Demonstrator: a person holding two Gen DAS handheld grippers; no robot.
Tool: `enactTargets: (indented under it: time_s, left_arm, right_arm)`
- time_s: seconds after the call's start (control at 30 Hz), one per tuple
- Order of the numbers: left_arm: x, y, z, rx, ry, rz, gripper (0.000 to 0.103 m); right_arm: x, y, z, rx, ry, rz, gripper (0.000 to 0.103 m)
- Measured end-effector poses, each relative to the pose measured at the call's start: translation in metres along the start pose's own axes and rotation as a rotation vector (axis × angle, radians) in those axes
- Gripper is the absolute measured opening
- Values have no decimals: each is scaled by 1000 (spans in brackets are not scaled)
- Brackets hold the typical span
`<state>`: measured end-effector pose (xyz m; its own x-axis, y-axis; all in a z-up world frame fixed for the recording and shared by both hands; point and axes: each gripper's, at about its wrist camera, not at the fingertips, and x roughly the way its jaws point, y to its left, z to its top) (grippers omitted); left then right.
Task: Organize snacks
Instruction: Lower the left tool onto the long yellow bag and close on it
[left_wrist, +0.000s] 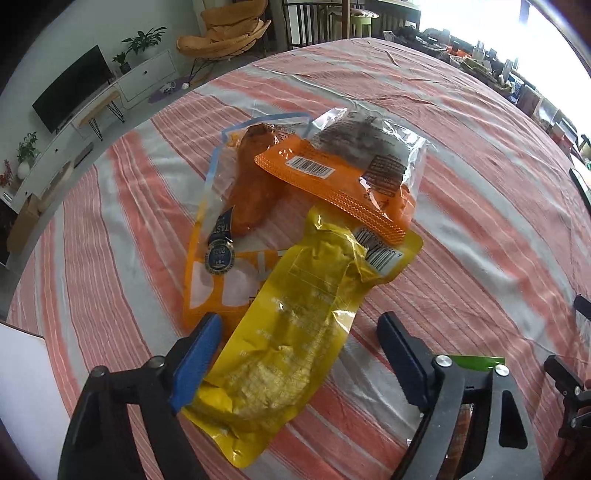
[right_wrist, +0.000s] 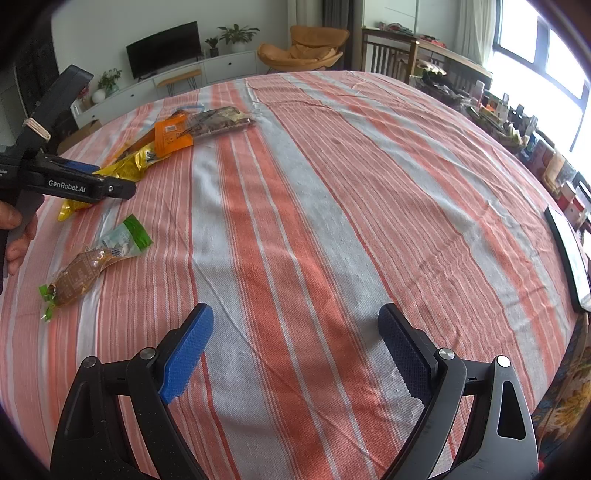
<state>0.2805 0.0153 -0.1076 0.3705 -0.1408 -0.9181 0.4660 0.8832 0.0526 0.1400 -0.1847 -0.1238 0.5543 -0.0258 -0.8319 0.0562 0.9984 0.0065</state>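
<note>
Where the left wrist camera looks down on the striped cloth (left_wrist: 461, 229), the left gripper (left_wrist: 299, 354) stands with its jaws part open around the near end of a yellow pouch (left_wrist: 291, 350). The blue pad (left_wrist: 195, 362) touches the pouch's left edge, while the dark pad (left_wrist: 402, 358) stands clear of it on the right — so no grip shows. The pouch's far end runs up under an orange packet (left_wrist: 332, 181), which overlaps a clear bag (left_wrist: 236, 206) with an orange snack inside. From the right wrist camera, the right gripper (right_wrist: 295, 343) hangs wide open over bare cloth, with nothing between its pads. That pile lies well apart, far off to its left, beneath the left gripper held by a hand (right_wrist: 14, 236). Nearer, also to the left — a green-ended pack (right_wrist: 96, 258) lies alone on the cloth.
</note>
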Motion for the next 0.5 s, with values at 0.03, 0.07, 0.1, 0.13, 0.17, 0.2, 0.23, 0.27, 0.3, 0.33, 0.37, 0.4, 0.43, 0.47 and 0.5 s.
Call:
enactTargets:
  time_s: [0.03, 0.07, 0.1, 0.13, 0.17, 0.2, 0.23, 0.27, 0.3, 0.33, 0.37, 0.4, 0.43, 0.47, 0.5]
  left_arm:
    - [-2, 0, -1, -3, -5, 3, 71]
    - [-4, 0, -3, -6, -11, 6, 61]
    - [-7, 0, -5, -10, -14, -1, 58]
    - [-9, -1, -8, -10, -18, -1, 54]
    - [-12, -3, -12, -6, -26, 5, 49]
    - [-16, -5, -15, 0, -31, 8, 47]
    - [-19, -6, -20, -2, -30, 7, 46]
    - [-23, -5, -26, -24, -20, -4, 45]
    - [-26, -3, -32, -48, -15, -12, 45]
    - [-31, -2, -40, -84, -7, -15, 45]
    - [-35, -1, -48, -110, 0, -10, 44]
    - [-40, -3, -60, -135, 8, -3, 44]
    - [-45, -7, -71, -146, 11, 3, 45]
    - [-52, -12, -85, -155, 13, 15, 45]
    - [-57, -16, -95, -165, 17, 25, 45]
  right_arm:
    - [0, 0, 0, 0, 0, 0, 93]
    - [0, 0, 0, 0, 0, 0, 93]
    - [0, 0, 0, 0, 0, 0, 93]
    - [0, 0, 0, 0, 0, 0, 93]
    - [0, 0, 0, 0, 0, 0, 93]
    - [0, 0, 0, 0, 0, 0, 93]
    - [0, 0, 0, 0, 0, 0, 93]
    - [0, 0, 0, 0, 0, 0, 93]
    - [0, 0, 0, 0, 0, 0, 93]
    - [0, 0, 0, 0, 0, 0, 93]
    - [0, 0, 0, 0, 0, 0, 93]
    - [0, 0, 0, 0, 0, 0, 93]
    - [0, 0, 0, 0, 0, 0, 93]
    - [0, 0, 0, 0, 0, 0, 93]
    - [0, 0, 0, 0, 0, 0, 93]
